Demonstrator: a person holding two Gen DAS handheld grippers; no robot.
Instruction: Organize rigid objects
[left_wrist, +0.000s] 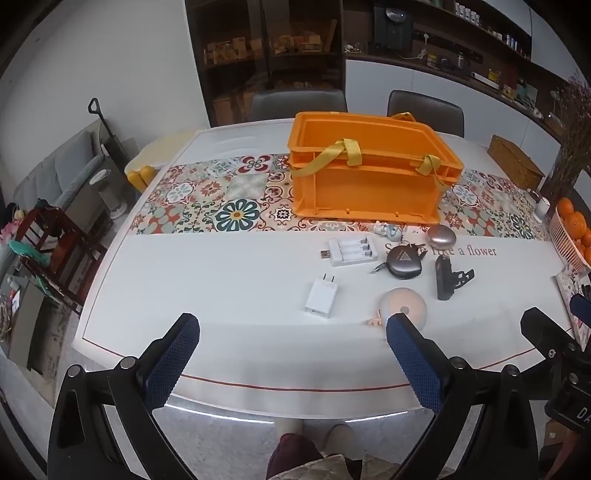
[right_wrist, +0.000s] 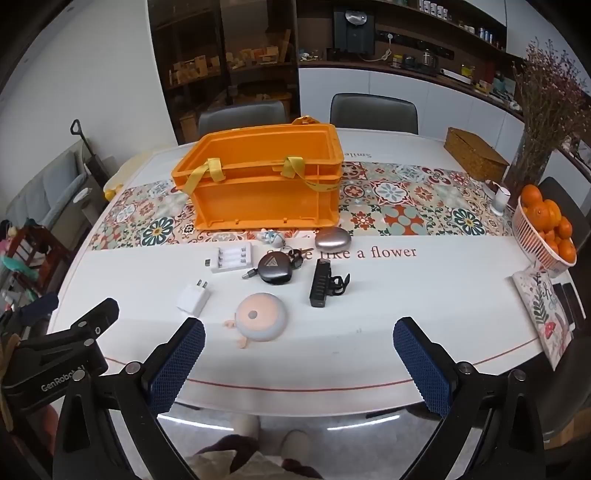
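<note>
Only the right wrist view shows the flower vase (right_wrist: 532, 158).

The orange crate (right_wrist: 266, 192) looks like smooth moulded plastic with woven cloth straps (right_wrist: 216, 168), standing on a matt printed runner (right_wrist: 406, 206) over the glossy white desk (right_wrist: 406, 314). The oval case (right_wrist: 332, 238) has a brushed metallic sheen, and the white charger (right_wrist: 194, 297) is smooth plastic. Each tool's pads (right_wrist: 423, 360) are blue with a rough, knurled texture.
</note>
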